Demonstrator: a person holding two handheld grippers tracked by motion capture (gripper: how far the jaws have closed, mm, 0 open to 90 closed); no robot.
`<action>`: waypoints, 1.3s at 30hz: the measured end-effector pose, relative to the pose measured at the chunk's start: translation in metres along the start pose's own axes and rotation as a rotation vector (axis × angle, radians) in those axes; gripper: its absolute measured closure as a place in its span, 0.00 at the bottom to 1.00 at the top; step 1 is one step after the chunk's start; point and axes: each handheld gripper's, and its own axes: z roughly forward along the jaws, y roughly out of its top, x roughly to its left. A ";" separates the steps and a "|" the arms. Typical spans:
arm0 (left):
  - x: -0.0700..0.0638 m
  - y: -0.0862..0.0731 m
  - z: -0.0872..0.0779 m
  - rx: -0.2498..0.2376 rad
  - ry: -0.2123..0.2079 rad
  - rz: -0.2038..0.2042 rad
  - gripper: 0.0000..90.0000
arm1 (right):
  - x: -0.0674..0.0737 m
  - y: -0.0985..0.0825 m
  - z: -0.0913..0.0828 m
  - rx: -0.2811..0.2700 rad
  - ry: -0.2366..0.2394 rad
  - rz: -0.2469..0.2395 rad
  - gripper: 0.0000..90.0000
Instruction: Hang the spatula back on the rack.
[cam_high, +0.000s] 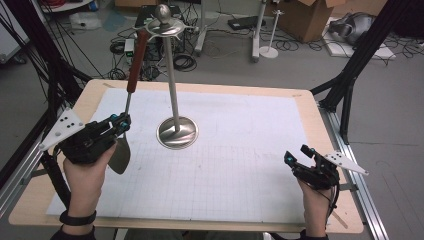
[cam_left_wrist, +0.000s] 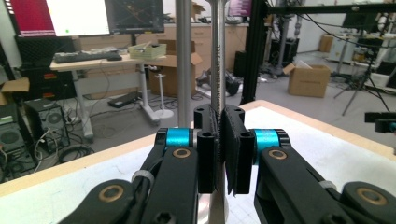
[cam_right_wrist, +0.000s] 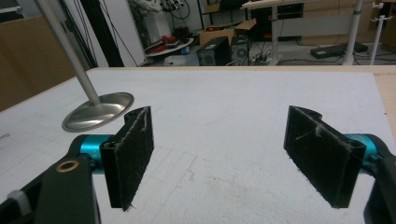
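A spatula with a brown wooden handle and a thin metal shaft stands upright at the table's left, its metal blade pointing down. My left gripper is shut on the shaft just above the blade. In the left gripper view the shaft rises from between the closed pads. A metal utensil stand with a round base, a tall pole and hooks at its top is mid-table, right of the spatula. My right gripper rests near the right edge, open with nothing between its pads.
A white gridded mat covers most of the wooden table. The stand's pole is just beyond the held shaft in the left gripper view. The stand's base lies far left in the right gripper view. Black frame posts flank the table.
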 end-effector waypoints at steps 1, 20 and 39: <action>0.000 0.000 0.000 -0.004 0.002 -0.002 0.94 | 0.000 0.000 0.000 0.003 -0.001 -0.003 0.26; -0.002 -0.002 0.016 -0.002 0.047 0.007 0.94 | 0.001 0.000 0.000 0.003 0.002 0.002 0.26; -0.001 -0.007 0.031 0.017 0.068 0.002 0.94 | 0.001 0.000 0.001 0.005 0.003 0.004 0.26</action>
